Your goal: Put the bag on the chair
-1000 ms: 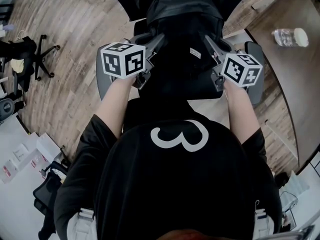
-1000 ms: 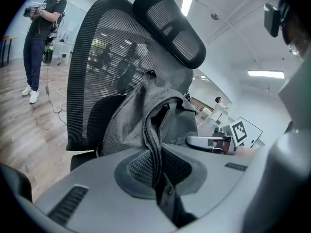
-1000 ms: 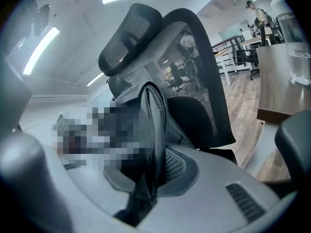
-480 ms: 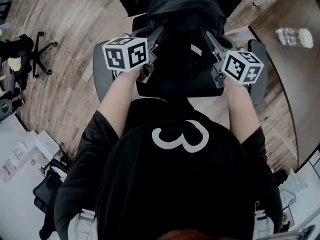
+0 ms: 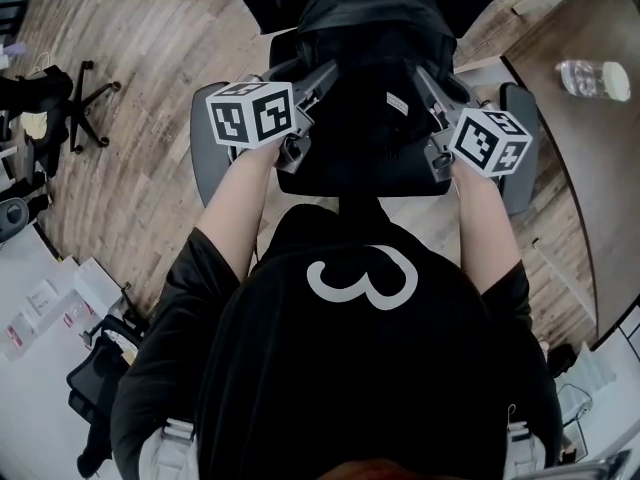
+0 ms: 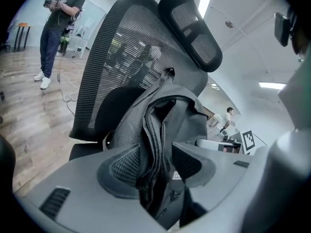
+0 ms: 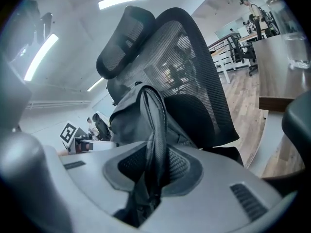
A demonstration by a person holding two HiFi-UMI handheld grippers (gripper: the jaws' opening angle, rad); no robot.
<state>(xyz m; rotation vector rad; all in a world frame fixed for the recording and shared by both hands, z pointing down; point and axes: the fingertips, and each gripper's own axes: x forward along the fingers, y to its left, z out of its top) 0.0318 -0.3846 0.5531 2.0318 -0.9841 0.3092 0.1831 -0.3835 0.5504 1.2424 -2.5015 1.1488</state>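
Observation:
A black bag (image 5: 370, 78) stands upright on the seat of a black mesh office chair (image 5: 205, 153), leaning toward the backrest (image 6: 112, 57). My left gripper (image 5: 318, 76) is at the bag's left side. Its jaws have just been opening, and in the left gripper view the bag's zipper edge (image 6: 163, 110) hangs between the parted pads of that gripper (image 6: 155, 166). My right gripper (image 5: 425, 80) is at the bag's right side. In the right gripper view a fold of the bag (image 7: 153, 125) is pinched between the pads of that gripper (image 7: 153, 166), in front of the chair back (image 7: 194, 81).
A wooden table (image 5: 590, 168) with a water bottle (image 5: 585, 76) stands at the right, close to the chair's right armrest (image 5: 515, 168). Another office chair base (image 5: 85, 108) is on the wooden floor at the left. A person (image 6: 56, 28) stands far behind the chair.
The left gripper has sunk a little toward the chair seat. The right gripper has hardly moved. The bag stays between the two grippers on the chair.

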